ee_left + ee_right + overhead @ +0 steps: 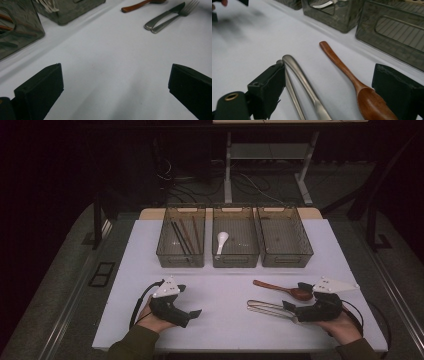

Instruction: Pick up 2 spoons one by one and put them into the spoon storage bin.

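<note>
The wooden spoon (352, 77) lies near the tabletop's (225, 290) front right corner, handle pointing toward the middle, bowl between the wide-open jaws of the right hand-held gripper (305, 296), which grips nothing. Just beside it, nearer the front edge, lie a steel knife (305, 86) and fork (292, 95), handles side by side; the gripper's left jaw stands over the fork handle and crowds the knife.

The right gripper view shows the spoon, knife and fork as apart from one another, and the jaws clear of the spoon on both sides. The left gripper view shows the fork's tines (190, 6) and the knife blade, which the high view hides under the right hand-held gripper.

The left hand-held gripper (191, 301) sits near the front left corner, jaws wide apart and empty, bare tabletop between them.

Three mesh bins stand in a row along the back edge: the left bin (181, 237) holds chopsticks, the middle bin (235, 237) a white spoon (221, 241), the right bin (284, 237) looks empty. The middle of the tabletop, between bins and grippers, is open.
</note>
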The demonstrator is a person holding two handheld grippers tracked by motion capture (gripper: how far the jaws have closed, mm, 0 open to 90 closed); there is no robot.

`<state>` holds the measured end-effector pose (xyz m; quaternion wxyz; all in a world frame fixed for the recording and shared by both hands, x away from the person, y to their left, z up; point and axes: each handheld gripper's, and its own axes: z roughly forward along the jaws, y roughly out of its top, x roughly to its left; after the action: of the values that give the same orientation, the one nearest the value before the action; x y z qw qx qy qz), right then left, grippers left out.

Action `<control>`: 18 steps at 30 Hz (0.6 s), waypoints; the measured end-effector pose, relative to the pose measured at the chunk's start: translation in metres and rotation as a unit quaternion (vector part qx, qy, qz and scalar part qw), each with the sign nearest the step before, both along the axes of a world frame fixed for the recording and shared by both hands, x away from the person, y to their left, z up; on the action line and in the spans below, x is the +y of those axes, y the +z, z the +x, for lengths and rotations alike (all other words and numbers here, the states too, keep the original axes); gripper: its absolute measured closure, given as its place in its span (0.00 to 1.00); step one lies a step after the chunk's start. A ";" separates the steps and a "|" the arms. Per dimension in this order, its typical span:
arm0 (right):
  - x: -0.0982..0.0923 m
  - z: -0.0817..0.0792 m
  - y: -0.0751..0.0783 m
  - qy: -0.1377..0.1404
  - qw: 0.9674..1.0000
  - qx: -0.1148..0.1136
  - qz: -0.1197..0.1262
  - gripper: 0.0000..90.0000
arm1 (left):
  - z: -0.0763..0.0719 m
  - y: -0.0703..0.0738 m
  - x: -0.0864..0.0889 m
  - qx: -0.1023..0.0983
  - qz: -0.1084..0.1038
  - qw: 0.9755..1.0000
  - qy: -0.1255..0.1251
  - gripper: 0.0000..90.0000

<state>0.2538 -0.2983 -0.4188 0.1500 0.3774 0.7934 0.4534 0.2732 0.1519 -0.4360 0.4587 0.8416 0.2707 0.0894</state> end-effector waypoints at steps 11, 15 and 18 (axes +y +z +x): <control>-0.022 0.016 0.006 -0.025 0.999 0.017 -0.035 0.16 | 0.000 0.001 0.002 -0.003 -0.005 1.000 0.005 0.00; -0.034 0.025 0.003 -0.047 0.998 0.021 -0.046 0.16 | 0.001 0.001 0.002 -0.003 -0.006 1.000 0.004 0.00; -0.042 0.031 0.000 -0.059 0.996 0.033 -0.052 0.16 | 0.001 0.001 0.002 -0.001 -0.007 1.000 0.003 0.00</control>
<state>0.2846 -0.3408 -0.4191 0.1692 0.4302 0.7966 0.3894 0.2740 0.1535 -0.4353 0.4644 0.8377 0.2730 0.0897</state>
